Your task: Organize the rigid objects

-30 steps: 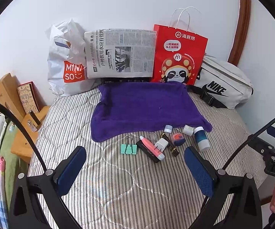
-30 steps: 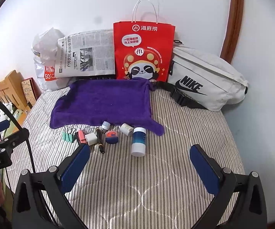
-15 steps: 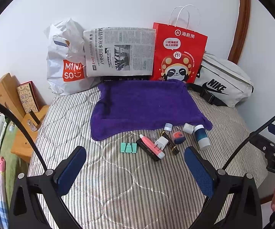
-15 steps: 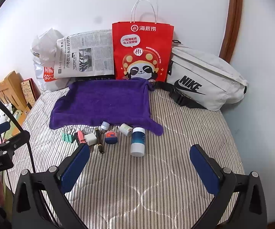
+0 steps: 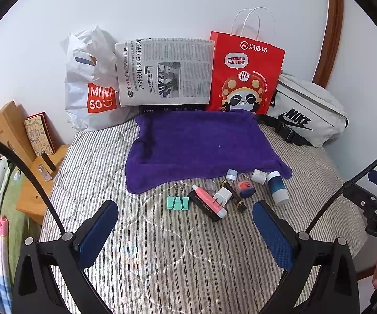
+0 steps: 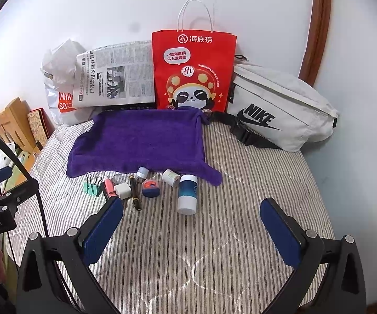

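Small rigid objects [image 5: 222,196] lie clustered on the bed just near of the purple towel [image 5: 199,144]. Both hand-held grippers, left [image 5: 186,229] and right [image 6: 192,226], hover wide apart, empty; approach the isolated blue-white bottle [image 6: 187,193] first, jaws straddling its width.

Your left wrist view: above the striped bed [image 5: 162,248], facing the wall, offset left | your right wrist view: same height, facing the same wall, offset right | shared: purple towel [image 5: 201,146], red bag [image 6: 193,73], small items between.
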